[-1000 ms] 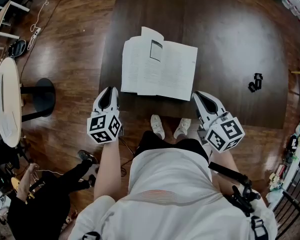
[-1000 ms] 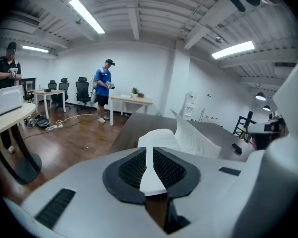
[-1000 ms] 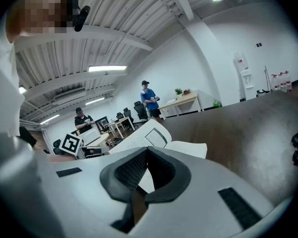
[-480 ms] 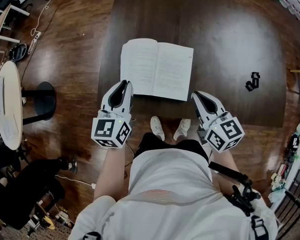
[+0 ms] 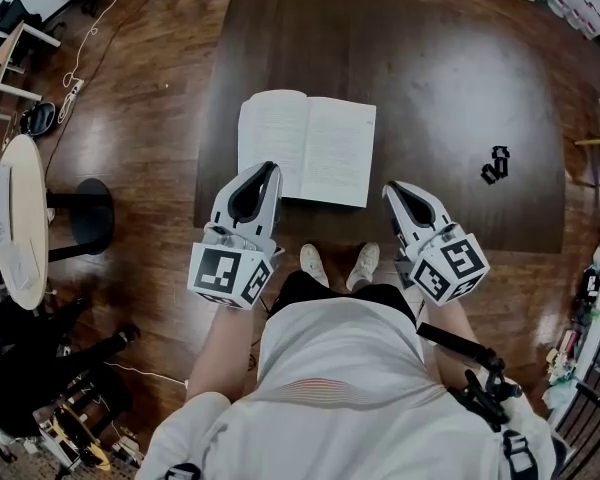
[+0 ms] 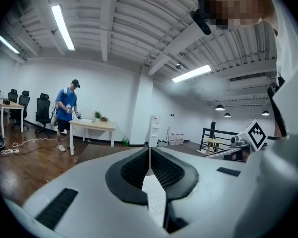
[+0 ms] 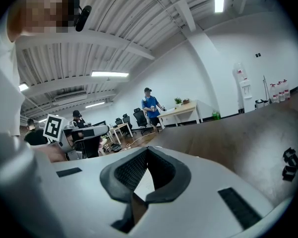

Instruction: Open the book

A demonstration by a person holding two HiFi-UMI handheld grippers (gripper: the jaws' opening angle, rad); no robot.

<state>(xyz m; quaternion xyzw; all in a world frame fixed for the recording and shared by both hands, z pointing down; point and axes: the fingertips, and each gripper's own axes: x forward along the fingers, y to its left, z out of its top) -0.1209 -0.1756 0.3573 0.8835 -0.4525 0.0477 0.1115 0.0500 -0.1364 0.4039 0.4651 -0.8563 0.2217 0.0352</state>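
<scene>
The book (image 5: 315, 148) lies open and flat, white pages up, on the dark table (image 5: 430, 98). My left gripper (image 5: 267, 170) hovers over the book's near left corner. Its jaws are closing, the tips nearly meet, and nothing is between them. In the left gripper view (image 6: 148, 149) only a strip of white page (image 6: 154, 195) shows below the tips. My right gripper (image 5: 392, 188) is shut and empty, just off the book's near right corner. The right gripper view (image 7: 147, 149) shows its tips together.
A small black object (image 5: 494, 164) lies on the table's right part, seen also in the right gripper view (image 7: 289, 164). The person's feet (image 5: 332, 259) are at the table's near edge. A round white table (image 5: 20, 218) stands at the left, with cables on the wooden floor.
A page that stood raised a second ago now lies flat. My left gripper has risen and moved from beside the book to over its near left corner. The right gripper has barely shifted.
</scene>
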